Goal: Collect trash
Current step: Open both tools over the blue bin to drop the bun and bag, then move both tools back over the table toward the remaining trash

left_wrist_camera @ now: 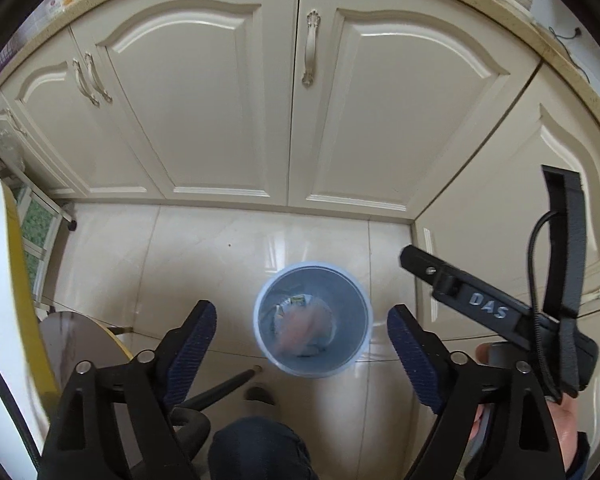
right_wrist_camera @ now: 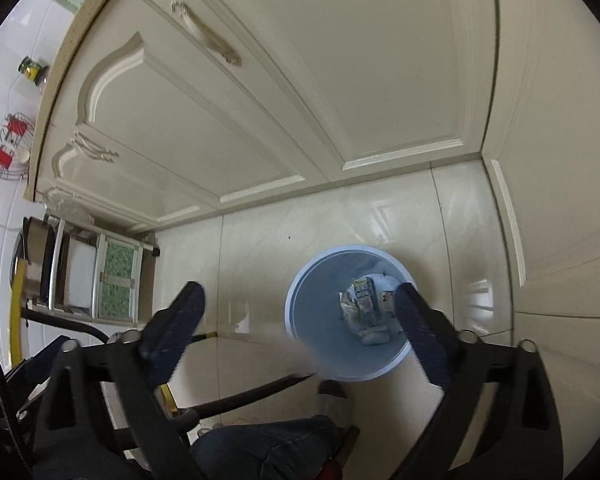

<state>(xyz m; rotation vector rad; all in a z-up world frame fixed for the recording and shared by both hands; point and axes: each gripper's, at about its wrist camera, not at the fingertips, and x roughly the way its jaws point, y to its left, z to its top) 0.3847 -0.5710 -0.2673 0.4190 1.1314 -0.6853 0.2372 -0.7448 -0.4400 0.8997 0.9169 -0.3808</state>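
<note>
Trash (left_wrist_camera: 304,326) lay at the bottom of the blue bin (left_wrist_camera: 260,312), which stood on the tiled floor (left_wrist_camera: 204,248) before the cream cabinets (left_wrist_camera: 220,100). Above the bin, the left hand-held gripper (left_wrist_camera: 302,344) had its jaws wide apart, holding nothing, the bin between them below. Over the bin's near side, the right hand-held gripper (right_wrist_camera: 300,332) was likewise spread and empty.

I see cream cabinet doors (left_wrist_camera: 220,100) with ornate handles (left_wrist_camera: 310,48) under a speckled countertop (left_wrist_camera: 500,16), above glossy beige floor tiles (left_wrist_camera: 204,256).
</note>
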